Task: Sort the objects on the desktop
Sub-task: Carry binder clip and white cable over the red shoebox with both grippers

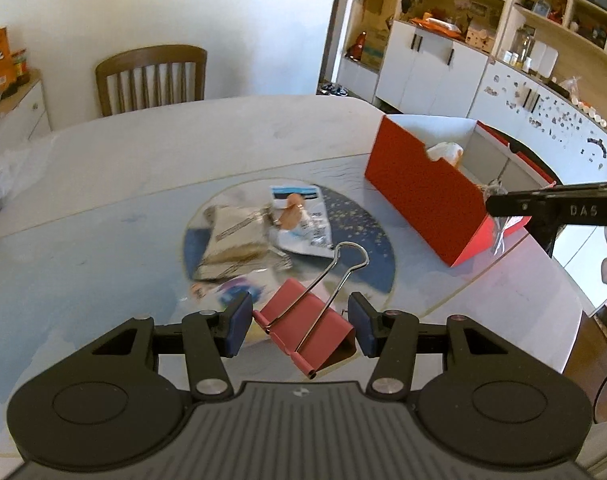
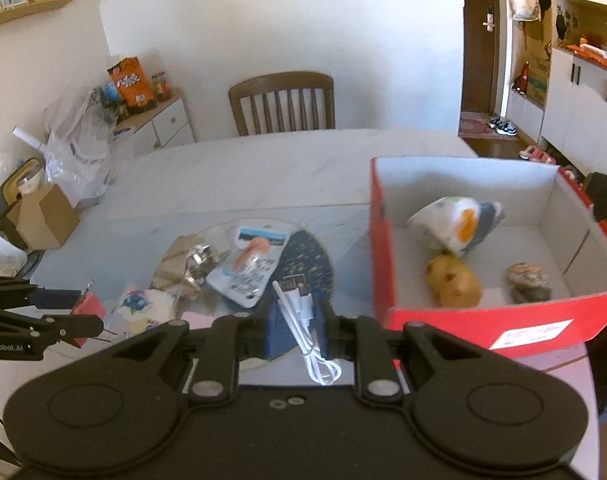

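Red shoebox lies just right and ahead of the right gripper, pinched shut on a coiled white USB cable, while the left gripper clamps a pink binder clip farther left.

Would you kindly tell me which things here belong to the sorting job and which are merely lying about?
Job:
- binder clip in the left tool
- white cable in the right tool
- red box
- blister pack
- foil wrapper

Lying about:
- chair
- snack bag
- cardboard box
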